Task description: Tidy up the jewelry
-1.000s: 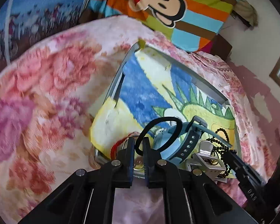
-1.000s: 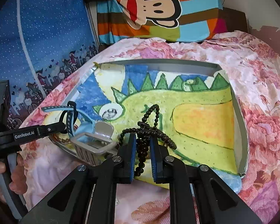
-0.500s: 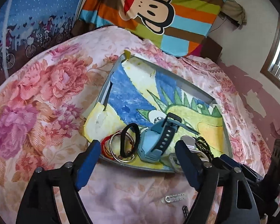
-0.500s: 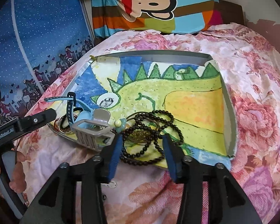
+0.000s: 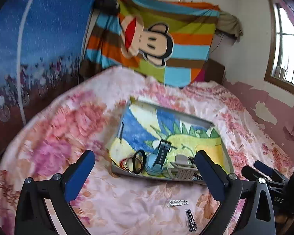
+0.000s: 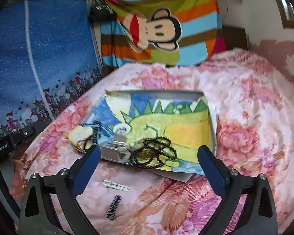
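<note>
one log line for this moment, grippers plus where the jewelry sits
left gripper open, empty | right gripper open, empty | black bead necklace in tray | two hair clips on bedspread

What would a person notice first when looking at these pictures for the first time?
Probably the bright monkey blanket hanging behind the bed. Next comes the grey tray on the flowered bedspread, with black beads and a blue watch crowded at its near edge. Two small hair clips lie outside it, nearer the open grippers.

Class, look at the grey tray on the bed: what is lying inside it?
Inside the tray, on a dinosaur drawing: black bead necklace, blue watch, bangles, grey clip. The tray floor under the drawing is hidden.
</note>
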### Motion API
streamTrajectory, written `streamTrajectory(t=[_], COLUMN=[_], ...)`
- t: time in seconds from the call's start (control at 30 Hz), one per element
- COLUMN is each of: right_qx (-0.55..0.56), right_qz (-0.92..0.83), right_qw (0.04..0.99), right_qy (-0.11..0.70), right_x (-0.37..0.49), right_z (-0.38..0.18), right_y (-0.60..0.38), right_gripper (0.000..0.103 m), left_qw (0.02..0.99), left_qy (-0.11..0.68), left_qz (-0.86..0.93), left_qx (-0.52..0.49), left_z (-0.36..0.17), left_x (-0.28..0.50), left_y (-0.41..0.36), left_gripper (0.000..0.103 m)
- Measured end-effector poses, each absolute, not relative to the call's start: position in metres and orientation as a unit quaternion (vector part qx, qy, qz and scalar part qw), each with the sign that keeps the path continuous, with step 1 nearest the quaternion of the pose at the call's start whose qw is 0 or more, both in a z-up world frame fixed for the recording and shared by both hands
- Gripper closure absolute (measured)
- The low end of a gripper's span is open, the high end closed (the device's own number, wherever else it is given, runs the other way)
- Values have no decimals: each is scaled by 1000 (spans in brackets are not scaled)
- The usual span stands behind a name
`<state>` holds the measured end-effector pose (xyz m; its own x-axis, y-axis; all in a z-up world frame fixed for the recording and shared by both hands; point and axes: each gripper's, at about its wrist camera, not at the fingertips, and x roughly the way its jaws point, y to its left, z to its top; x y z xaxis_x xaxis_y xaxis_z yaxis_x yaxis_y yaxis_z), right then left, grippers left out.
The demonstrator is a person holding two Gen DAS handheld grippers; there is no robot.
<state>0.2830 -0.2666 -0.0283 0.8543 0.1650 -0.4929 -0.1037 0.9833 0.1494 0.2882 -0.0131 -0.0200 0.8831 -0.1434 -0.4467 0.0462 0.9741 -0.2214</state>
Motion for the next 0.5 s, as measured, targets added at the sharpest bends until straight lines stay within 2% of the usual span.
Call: streamTrajectory(t=[0.1,0.27,0.5], right_qx=[48,47,43], right_qz=[69,69,66], right_qw=[968,975,978], right_qy=[237,208,192], right_x=[263,230,188], right_z=[-17,-3,6], right_y=[-263,-259,-255], right_gripper=[2,2,2], left_qw=[971,976,980], left_qy=[206,181,173], left_qz=[-54,-56,-56], left_qx=[-107,-104,-85], left_z=[-12,-6,-1], left_x=[263,233,195], left_y=[-10,-8,-7], left_gripper=[0,0,0])
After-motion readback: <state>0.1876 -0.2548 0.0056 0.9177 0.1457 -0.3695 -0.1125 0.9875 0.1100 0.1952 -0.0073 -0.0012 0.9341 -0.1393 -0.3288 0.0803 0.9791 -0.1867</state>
